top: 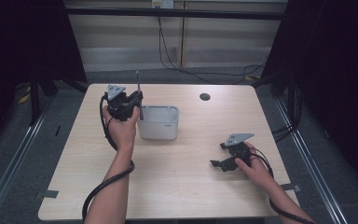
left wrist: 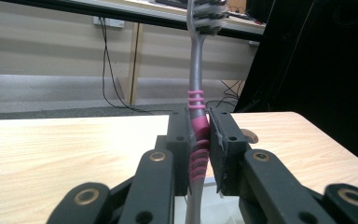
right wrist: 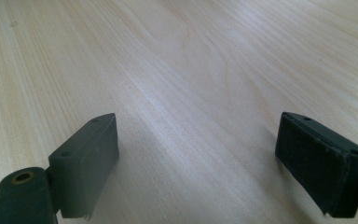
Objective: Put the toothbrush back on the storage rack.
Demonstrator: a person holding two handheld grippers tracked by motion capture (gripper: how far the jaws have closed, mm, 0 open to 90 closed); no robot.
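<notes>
Toothbrush held upright over the holder

Grey toothbrush with pink ribbed grip stands vertical at centre frame, bristles at top, clenched between the left gripper's jaws above the white rectangular plastic holder. Judged step: insertion; next calls for a straight lowering, then release. The right gripper rests lower right, jaws spread, empty.

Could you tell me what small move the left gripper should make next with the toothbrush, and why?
Probably lower it straight down. The left gripper is shut on the toothbrush, held upright with bristles up, right at the near left corner of the white container, so its handle end seems ready to go in.
</notes>
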